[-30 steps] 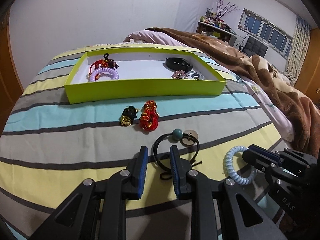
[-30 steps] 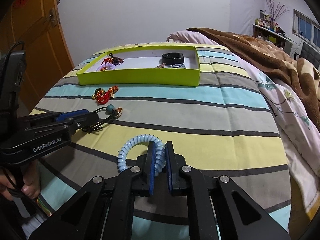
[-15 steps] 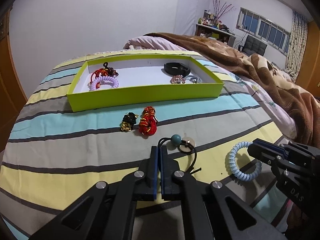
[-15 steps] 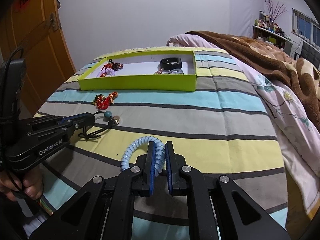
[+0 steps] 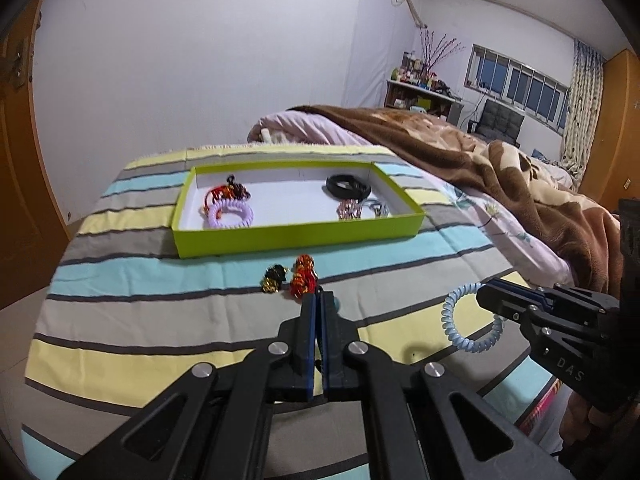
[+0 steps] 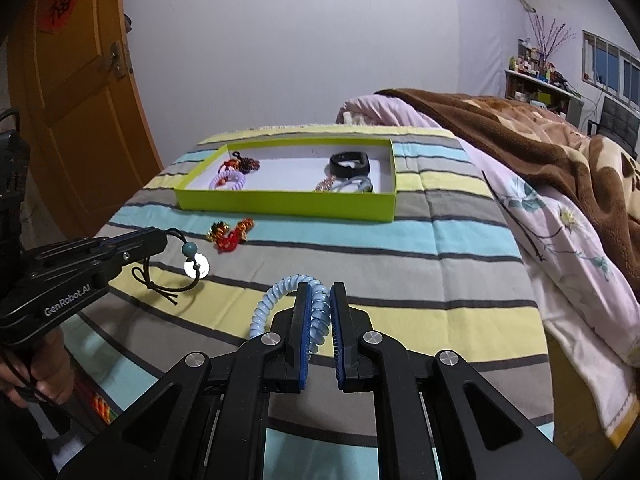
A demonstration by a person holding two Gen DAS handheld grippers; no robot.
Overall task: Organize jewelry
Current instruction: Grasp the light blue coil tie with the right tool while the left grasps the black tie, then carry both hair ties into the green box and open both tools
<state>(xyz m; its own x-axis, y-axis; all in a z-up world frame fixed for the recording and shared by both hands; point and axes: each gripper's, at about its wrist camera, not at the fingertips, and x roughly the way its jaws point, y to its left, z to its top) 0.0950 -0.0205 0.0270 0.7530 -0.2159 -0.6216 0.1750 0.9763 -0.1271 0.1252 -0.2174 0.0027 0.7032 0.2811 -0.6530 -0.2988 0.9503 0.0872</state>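
My left gripper (image 5: 319,300) is shut on a black cord bracelet (image 6: 176,280) with a teal bead and a white disc, held above the striped bed; the cord is mostly hidden behind the fingers in the left wrist view. My right gripper (image 6: 319,292) is shut on a light blue coil hair tie (image 6: 276,296), also lifted; it also shows in the left wrist view (image 5: 460,324). A lime green tray (image 5: 296,236) lies ahead, holding a lilac coil tie (image 5: 232,214), a red knot charm (image 5: 224,192), a black band (image 5: 348,186) and a pink chain (image 5: 350,210).
A red knot charm (image 5: 304,276) and a black-and-gold charm (image 5: 274,278) lie on the striped sheet (image 5: 160,280) just before the tray. A brown blanket (image 5: 500,168) is heaped on the right. A wooden door (image 6: 72,100) stands at the left.
Both grippers have risen off the bed. The left gripper closed on the black cord bracelet and lifted it. The right gripper lifted the blue coil tie.
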